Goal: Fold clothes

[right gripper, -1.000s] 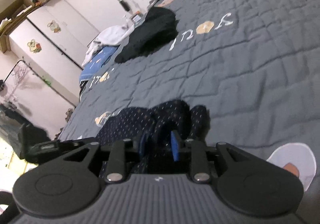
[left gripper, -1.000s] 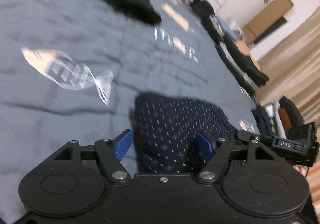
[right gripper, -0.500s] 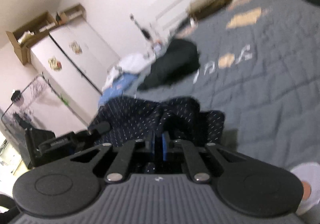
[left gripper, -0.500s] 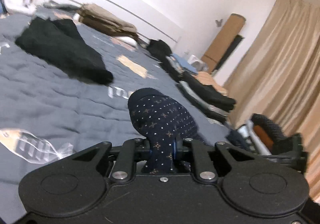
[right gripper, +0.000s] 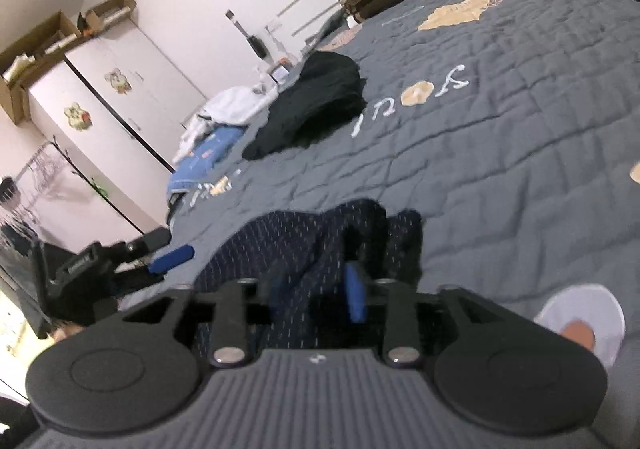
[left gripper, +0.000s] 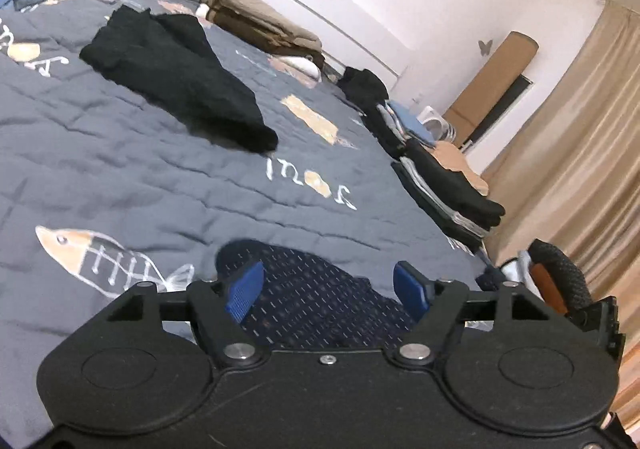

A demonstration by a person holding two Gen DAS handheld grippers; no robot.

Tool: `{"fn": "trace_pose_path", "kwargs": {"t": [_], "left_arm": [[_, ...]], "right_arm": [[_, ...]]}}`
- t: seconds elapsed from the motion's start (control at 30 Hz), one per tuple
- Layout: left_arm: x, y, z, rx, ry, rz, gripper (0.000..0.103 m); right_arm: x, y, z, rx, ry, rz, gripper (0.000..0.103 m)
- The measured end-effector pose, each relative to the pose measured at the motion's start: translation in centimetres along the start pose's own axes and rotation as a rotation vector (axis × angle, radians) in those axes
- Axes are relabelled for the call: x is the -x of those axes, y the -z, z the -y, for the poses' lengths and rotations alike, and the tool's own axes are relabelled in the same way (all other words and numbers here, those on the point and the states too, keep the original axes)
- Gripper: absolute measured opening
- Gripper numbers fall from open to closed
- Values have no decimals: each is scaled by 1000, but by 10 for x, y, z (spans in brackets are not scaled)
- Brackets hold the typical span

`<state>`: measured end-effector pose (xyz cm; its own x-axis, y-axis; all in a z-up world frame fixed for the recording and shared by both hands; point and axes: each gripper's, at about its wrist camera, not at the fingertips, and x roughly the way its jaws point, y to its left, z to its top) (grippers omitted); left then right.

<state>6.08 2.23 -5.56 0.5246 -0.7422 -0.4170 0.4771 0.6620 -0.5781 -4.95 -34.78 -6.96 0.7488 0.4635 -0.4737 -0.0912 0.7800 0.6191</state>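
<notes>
Grey quilted bedding (left gripper: 120, 177) printed with fish skeletons and lettering fills both views, with a black garment (left gripper: 176, 81) lying well ahead and folded stacks (left gripper: 448, 185) along the far edge. Directly below and just ahead of the left gripper (left gripper: 328, 289) lies the navy patterned garment (left gripper: 312, 289) — flat on the quilt, its rounded end pointing away from the jaws. The left jaws have just been opening and now stand wide, their blue pads on either side above the cloth without pressing it. In the right wrist view the same navy patterned garment (right gripper: 304, 245) bunches up in folds right at the right gripper (right gripper: 316, 293), whose jaws have also just been opening to a moderate gap; cloth sits between them, but the blur hides whether the pads press on it. The left gripper (right gripper: 100, 269) shows off to the right gripper's left, so the garment's long axis seems to run across from one hand to the other. Both hands look about equally close — the right is more tangled in the raised folds, the left clear above a flat end.
</notes>
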Motion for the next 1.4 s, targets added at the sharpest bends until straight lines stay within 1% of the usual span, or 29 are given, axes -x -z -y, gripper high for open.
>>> {"fn": "trace_pose_path", "kwargs": {"t": [0.1, 0.2, 0.27, 0.3, 0.37, 0.4, 0.43, 0.53, 0.6, 0.63, 0.67, 0.7, 0.77, 0.8, 0.83, 0.87, 0.9, 0.97, 1.0, 1.03, 1.1, 1.2, 1.27, 1.3, 1.33, 1.4], "left_arm": [[-3, 5, 6, -9, 5, -16, 71], [-7, 9, 11, -14, 11, -28, 71], [-8, 11, 12, -14, 13, -32, 71], [-8, 12, 12, -14, 13, -33, 71], [-8, 12, 12, -12, 14, -33, 71], [-8, 12, 12, -10, 15, -31, 71], [-7, 11, 12, -9, 17, -29, 71], [-6, 9, 12, -8, 23, -22, 71], [-5, 9, 12, -7, 28, -20, 71], [-6, 9, 12, -6, 29, -22, 71], [-6, 9, 12, -4, 30, -25, 71], [-7, 10, 13, -5, 31, -29, 71], [-7, 11, 14, -11, 30, -34, 71], [-7, 11, 14, -15, 28, -34, 71], [-6, 11, 15, -17, 31, -33, 71], [-6, 10, 15, -19, 35, -31, 71], [-6, 10, 15, -17, 37, -28, 71], [-5, 10, 15, -12, 39, -26, 71], [-5, 10, 14, -11, 40, -29, 71], [-6, 10, 14, -11, 42, -36, 71], [-10, 11, 15, -13, 70, -72, 71], [-14, 14, 21, -42, 113, -117, 71], [-17, 17, 24, -68, 117, -135, 71], [-19, 18, 25, -75, 112, -141, 71], [-20, 19, 24, -73, 108, -144, 71], [-21, 19, 21, -63, 100, -146, 71]], "right_arm": [[-1, 10, -7, -2, 34, 1, 43], [-7, 17, -10, 2, 83, 16, 48], [-15, 22, -13, 5, 78, 0, 48], [-18, 24, -14, 4, 54, -3, 45], [-23, 26, -16, -22, 45, -13, 25], [-21, 27, -16, -37, 51, -6, 7], [-18, 27, -16, -51, 57, 1, 7], [9, 25, -20, -87, 60, 81, 6], [26, 24, -28, -62, 100, 134, 4], [29, 24, -30, -37, 130, 146, 4], [29, 24, -29, -13, 174, 147, 4], [24, 25, -24, -7, 187, 114, 6], [12, 30, -7, -66, 170, 47, 7], [11, 32, 0, -97, 143, 71, 7], [11, 35, 6, -127, 116, 95, 11], [9, 34, 10, -132, 78, 109, 12], [7, 32, 11, -126, 57, 113, 16], [2, 27, 13, -111, 32, 127, 28], [-1, 24, 14, -103, 20, 134, 40], [-7, 23, 16, -91, 15, 116, 46], [-17, 20, 18, -68, 22, 84, 47], [-25, 25, 24, -103, 3, 69, 46], [-28, 27, 26, -139, -17, 54, 35], [-29, 28, 27, -158, -27, 46, 18], [-31, 28, 28, -186, -32, 33, 9], [-26, 28, 24, -213, -48, 43, 7]]}}
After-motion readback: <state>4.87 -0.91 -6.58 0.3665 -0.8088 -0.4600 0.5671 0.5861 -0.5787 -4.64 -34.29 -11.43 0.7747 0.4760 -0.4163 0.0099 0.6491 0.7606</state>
